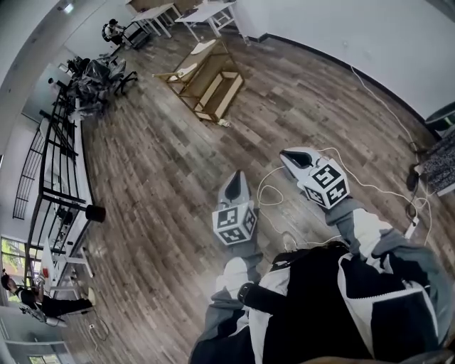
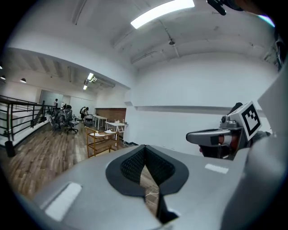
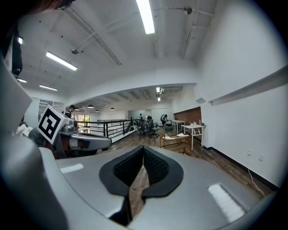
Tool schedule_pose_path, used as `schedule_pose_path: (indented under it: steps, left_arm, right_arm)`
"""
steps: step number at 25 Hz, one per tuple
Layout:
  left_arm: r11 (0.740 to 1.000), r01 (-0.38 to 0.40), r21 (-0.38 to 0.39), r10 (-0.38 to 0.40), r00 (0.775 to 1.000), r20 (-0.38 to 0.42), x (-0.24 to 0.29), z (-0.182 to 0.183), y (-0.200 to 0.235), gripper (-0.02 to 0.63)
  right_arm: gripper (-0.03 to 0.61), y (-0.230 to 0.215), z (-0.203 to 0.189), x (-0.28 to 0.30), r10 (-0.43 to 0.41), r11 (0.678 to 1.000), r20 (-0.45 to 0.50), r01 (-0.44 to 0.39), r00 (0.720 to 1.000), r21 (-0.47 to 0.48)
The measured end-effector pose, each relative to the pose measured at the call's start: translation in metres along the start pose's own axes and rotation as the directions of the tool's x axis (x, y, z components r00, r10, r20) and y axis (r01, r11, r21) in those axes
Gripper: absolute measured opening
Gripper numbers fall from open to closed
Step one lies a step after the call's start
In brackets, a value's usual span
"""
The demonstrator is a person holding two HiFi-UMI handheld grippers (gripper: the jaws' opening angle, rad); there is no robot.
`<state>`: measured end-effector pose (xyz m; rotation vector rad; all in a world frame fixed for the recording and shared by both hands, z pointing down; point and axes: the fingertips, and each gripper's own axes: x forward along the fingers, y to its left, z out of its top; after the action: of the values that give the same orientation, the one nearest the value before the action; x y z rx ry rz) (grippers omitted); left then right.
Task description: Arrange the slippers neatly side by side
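Observation:
No slipper shows in any view. In the head view both grippers are held out over the wooden floor (image 1: 163,185), well above it and pointing roughly level. My left gripper (image 1: 235,179) is shut with nothing between its jaws; in its own view the dark pads of the left gripper (image 2: 144,152) meet at the tips. My right gripper (image 1: 288,156) is to the right and slightly ahead, also shut and empty; the right gripper (image 3: 143,152) shows its pads closed together. Each gripper view catches the other: the right gripper (image 2: 198,136) and the left gripper (image 3: 104,142).
A low wooden rack (image 1: 211,81) stands ahead on the floor. White cables (image 1: 269,186) lie below the grippers. A black railing (image 1: 60,160) runs along the left, with office chairs (image 1: 101,74) beyond. White tables (image 1: 207,11) stand by the far wall. A person (image 1: 30,300) is at lower left.

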<state>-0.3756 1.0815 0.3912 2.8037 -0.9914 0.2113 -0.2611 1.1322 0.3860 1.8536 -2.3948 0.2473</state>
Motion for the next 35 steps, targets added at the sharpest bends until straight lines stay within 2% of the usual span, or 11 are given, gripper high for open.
schedule_pose_path:
  steps: [3, 8, 13, 17, 23, 26, 28, 35]
  left_arm:
    - [0.999, 0.026, 0.019, -0.026, 1.000, 0.006, 0.032, 0.013, 0.037, 0.005]
    - [0.999, 0.016, 0.029, -0.017, 1.000, 0.022, 0.063, 0.024, 0.086, 0.005]
    - [1.000, 0.028, -0.011, -0.028, 0.999, 0.024, 0.096, 0.025, 0.109, 0.005]
    - [1.000, 0.007, -0.002, -0.007, 1.000, 0.018, 0.122, 0.026, 0.130, 0.005]
    - [0.998, -0.055, -0.005, 0.055, 0.998, -0.026, 0.189, 0.025, 0.170, 0.005]
    - [0.997, -0.062, -0.045, 0.060, 0.998, -0.033, 0.234, 0.036, 0.188, 0.005]
    - [0.996, -0.082, -0.041, 0.081, 0.996, -0.036, 0.267, 0.049, 0.199, 0.005]
    - [0.988, -0.155, 0.002, 0.155, 0.988, 0.019, 0.361, 0.089, 0.222, 0.005]
  right_arm:
    - [0.011, -0.017, 0.016, 0.042, -0.043, 0.999, 0.018, 0.043, 0.999, 0.009]
    - [0.011, -0.025, 0.026, 0.087, -0.083, 0.996, 0.007, 0.083, 0.997, -0.013]
    - [0.011, -0.043, 0.024, 0.122, -0.080, 0.997, -0.018, 0.080, 0.997, -0.013]
    - [0.012, -0.059, 0.024, 0.156, -0.063, 0.998, -0.019, 0.063, 0.998, -0.005]
    - [0.012, -0.115, 0.028, 0.226, -0.004, 1.000, -0.016, 0.005, 1.000, 0.023]
    - [0.012, -0.145, 0.039, 0.269, 0.050, 0.999, -0.008, -0.049, 0.999, 0.021]
    - [0.012, -0.168, 0.050, 0.296, 0.083, 0.996, 0.002, -0.083, 0.997, 0.022]
    - [0.012, -0.232, 0.077, 0.361, 0.177, 0.984, 0.007, -0.177, 0.984, -0.016]
